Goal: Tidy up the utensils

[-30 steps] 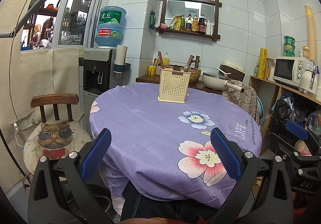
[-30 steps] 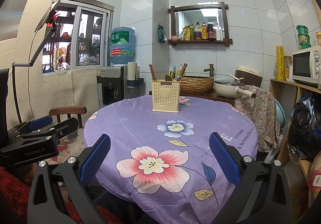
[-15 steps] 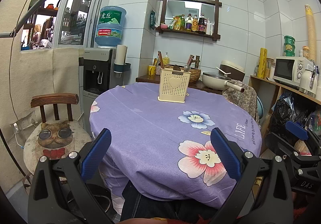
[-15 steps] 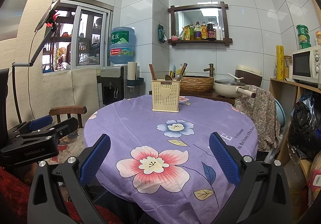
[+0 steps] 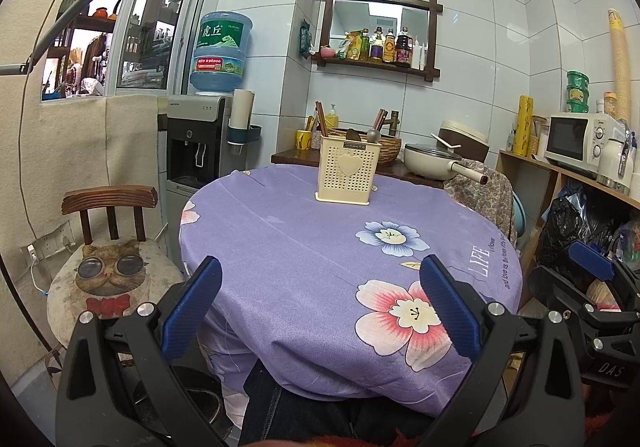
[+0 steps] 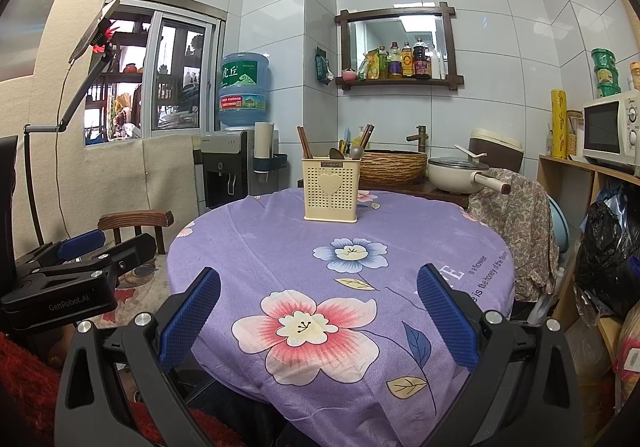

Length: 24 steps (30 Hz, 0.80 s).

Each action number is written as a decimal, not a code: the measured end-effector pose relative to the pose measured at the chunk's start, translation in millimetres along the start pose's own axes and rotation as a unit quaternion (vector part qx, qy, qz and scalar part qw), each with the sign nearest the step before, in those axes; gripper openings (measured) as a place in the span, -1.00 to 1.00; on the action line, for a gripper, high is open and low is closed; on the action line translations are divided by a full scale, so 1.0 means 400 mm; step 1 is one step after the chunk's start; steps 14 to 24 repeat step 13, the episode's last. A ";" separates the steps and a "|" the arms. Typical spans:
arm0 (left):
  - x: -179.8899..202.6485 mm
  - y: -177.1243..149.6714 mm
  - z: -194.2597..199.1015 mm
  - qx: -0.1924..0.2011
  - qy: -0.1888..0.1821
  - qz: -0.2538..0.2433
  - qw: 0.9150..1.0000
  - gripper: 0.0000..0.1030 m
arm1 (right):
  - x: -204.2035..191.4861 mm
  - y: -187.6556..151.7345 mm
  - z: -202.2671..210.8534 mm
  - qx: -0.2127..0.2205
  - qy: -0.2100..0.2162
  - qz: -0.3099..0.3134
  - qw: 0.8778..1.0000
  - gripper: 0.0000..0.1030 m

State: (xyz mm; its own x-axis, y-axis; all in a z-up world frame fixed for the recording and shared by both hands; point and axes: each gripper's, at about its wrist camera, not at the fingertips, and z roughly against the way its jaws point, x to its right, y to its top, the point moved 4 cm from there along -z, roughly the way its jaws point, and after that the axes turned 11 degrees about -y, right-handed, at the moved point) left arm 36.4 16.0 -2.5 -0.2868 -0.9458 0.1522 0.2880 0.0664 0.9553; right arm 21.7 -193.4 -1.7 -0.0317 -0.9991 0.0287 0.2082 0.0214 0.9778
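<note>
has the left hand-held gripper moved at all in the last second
No. In the left wrist view the utensil holder and water jug sit at the same spots relative to the left hand-held gripper, whose jaws are open as before.

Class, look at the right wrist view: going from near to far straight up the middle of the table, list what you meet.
Right gripper → pink flower print → blue flower print → cream utensil holder → woven basket behind the table → wall shelf of bottles.
</note>
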 end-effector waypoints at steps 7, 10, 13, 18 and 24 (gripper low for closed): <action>0.000 -0.003 0.000 0.000 0.002 -0.002 1.000 0.89 | 0.003 0.000 0.000 0.000 0.000 0.000 1.000 0.88; 0.003 -0.004 0.000 -0.001 0.001 -0.002 1.000 0.89 | 0.003 0.001 -0.001 0.000 0.001 0.000 1.000 0.88; 0.003 -0.003 0.000 -0.001 -0.001 -0.001 1.000 0.89 | 0.004 0.001 0.000 0.000 0.001 0.000 1.000 0.88; 0.003 -0.003 0.000 -0.001 -0.001 -0.001 1.000 0.89 | 0.004 0.001 0.000 0.000 0.001 0.000 1.000 0.88; 0.003 -0.003 0.000 -0.001 -0.001 -0.001 1.000 0.89 | 0.004 0.001 0.000 0.000 0.001 0.000 1.000 0.88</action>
